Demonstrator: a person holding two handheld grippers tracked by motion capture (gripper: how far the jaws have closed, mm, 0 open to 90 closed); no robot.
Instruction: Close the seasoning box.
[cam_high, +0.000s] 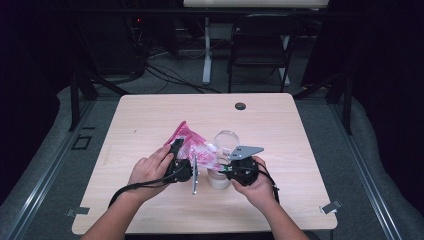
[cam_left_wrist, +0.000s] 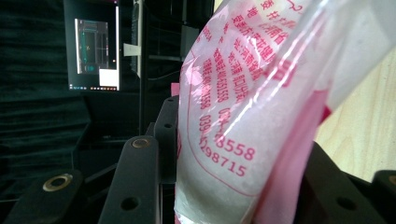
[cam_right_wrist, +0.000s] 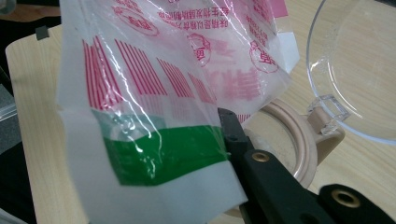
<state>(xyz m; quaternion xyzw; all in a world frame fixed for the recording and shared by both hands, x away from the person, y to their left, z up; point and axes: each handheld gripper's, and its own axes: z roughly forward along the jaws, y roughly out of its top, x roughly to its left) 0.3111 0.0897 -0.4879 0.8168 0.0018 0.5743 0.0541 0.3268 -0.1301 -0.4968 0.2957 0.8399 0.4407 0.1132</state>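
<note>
A pink and clear plastic bag (cam_high: 192, 145) with red print and white powder inside hangs tilted over the table, between both grippers. In the left gripper view the bag (cam_left_wrist: 233, 116) is pinched between the two black jaws of my left gripper (cam_high: 186, 159), which is shut on it. My right gripper (cam_high: 221, 164) grips the bag's white and green edge (cam_right_wrist: 154, 154); one jaw shows against the film and the bag hides the other. Under the bag stands a beige jar (cam_high: 219, 179) with a round rim (cam_right_wrist: 301, 140) and a clear hinged lid (cam_right_wrist: 355, 70) swung open.
The light wooden table (cam_high: 150, 210) has a dark round cable hole (cam_high: 240, 106) near its far edge. A black folding chair (cam_high: 260, 45) and a white desk leg (cam_high: 206, 50) stand beyond the table. Small clips sit at the near table corners.
</note>
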